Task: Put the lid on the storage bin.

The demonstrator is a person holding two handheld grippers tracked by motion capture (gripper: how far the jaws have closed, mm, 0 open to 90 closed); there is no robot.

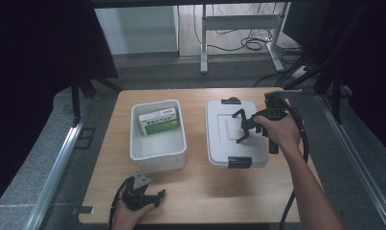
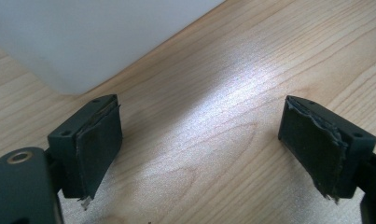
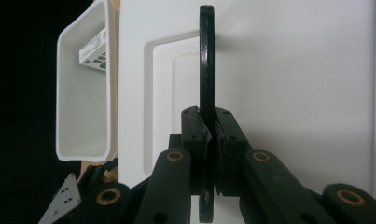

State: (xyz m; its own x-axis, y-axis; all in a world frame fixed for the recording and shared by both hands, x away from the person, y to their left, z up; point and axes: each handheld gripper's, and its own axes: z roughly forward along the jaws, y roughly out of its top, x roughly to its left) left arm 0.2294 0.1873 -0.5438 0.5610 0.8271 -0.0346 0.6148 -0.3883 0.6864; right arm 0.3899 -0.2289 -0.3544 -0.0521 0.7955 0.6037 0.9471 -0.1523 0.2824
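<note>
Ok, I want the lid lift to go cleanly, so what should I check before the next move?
1. Right gripper shut on the thin black handle of the flat white plastic lid: ok.
2. Handle centred between the pads: ok.
3. Open white plastic bin, rim free: ok.
4. Green-and-white box inside the bin: ok.
5. Left gripper open, holding nothing: ok.
6. Lid's black end clips swung open: cannot tell.

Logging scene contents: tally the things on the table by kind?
Open bin: 1
Lid: 1
Lid handle: 1
Box, in the bin: 1
Tongs: 2, left open, right shut on the lid handle
Total: 6
</note>
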